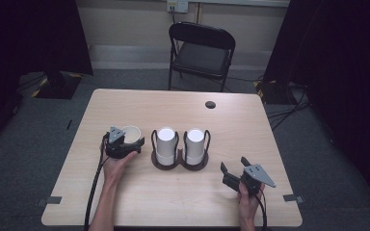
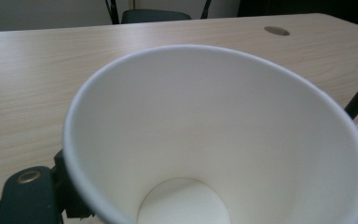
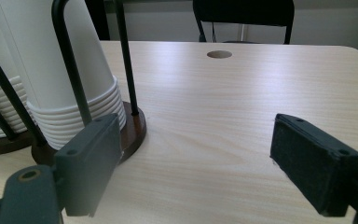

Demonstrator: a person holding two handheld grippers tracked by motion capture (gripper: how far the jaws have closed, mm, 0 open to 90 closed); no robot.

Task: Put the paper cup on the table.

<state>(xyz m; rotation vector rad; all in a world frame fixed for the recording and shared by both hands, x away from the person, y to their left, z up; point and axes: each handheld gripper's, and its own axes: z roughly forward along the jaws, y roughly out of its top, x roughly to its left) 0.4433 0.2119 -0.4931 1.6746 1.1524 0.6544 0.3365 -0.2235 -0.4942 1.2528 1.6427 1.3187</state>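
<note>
A white paper cup (image 1: 131,134) stands mouth up at the left of the table, and my left gripper (image 1: 125,143) is shut on it. The left gripper view looks straight down into that cup (image 2: 214,140), whose inside is empty. Two stacks of upside-down white cups (image 1: 166,144) (image 1: 194,144) stand in a dark twin wire holder (image 1: 179,163) at the table's middle. My right gripper (image 1: 235,172) hovers open near the front right. In the right gripper view the nearer stack (image 3: 63,84) rises just beyond its left jaw, apart from it.
The wooden table (image 1: 173,202) has a round cable hole (image 1: 210,104) at the back right. A black folding chair (image 1: 200,53) stands behind the table. Bits of tape (image 1: 294,198) mark the front corners.
</note>
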